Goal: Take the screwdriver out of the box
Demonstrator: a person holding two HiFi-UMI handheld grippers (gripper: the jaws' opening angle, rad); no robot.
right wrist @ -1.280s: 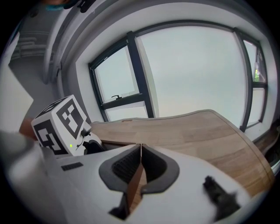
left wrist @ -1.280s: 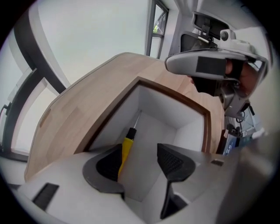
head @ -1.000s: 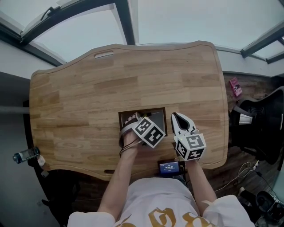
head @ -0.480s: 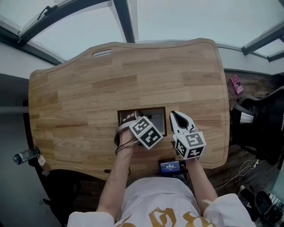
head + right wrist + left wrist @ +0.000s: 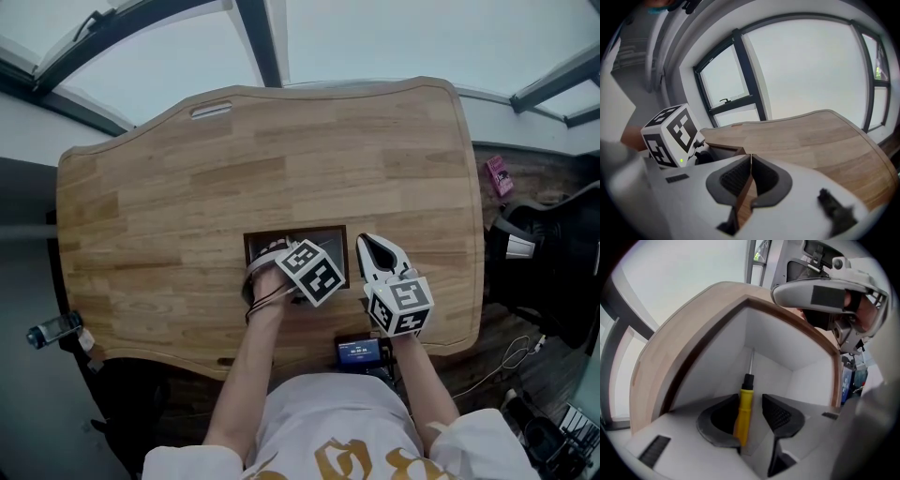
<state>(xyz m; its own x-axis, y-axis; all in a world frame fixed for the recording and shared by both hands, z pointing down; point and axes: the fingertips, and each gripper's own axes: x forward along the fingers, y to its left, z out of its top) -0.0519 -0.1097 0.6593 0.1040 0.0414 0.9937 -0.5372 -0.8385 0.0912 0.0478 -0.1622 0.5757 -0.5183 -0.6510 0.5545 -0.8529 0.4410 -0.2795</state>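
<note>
Closing the left claw (image 5: 752, 409) around the yellow handle of the screwdriver (image 5: 744, 404), inside the box (image 5: 774, 347) on the worktop (image 5: 281, 159): touching one pad, short of the other, not yet clamped. Lying on the box floor, shaft aimed at the far corner. Holding the right claw (image 5: 751, 156) shut, empty, just beside the box.

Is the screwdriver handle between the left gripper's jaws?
Yes, the screwdriver has its yellow handle between the jaws of the left gripper, which have just been closing.
</note>
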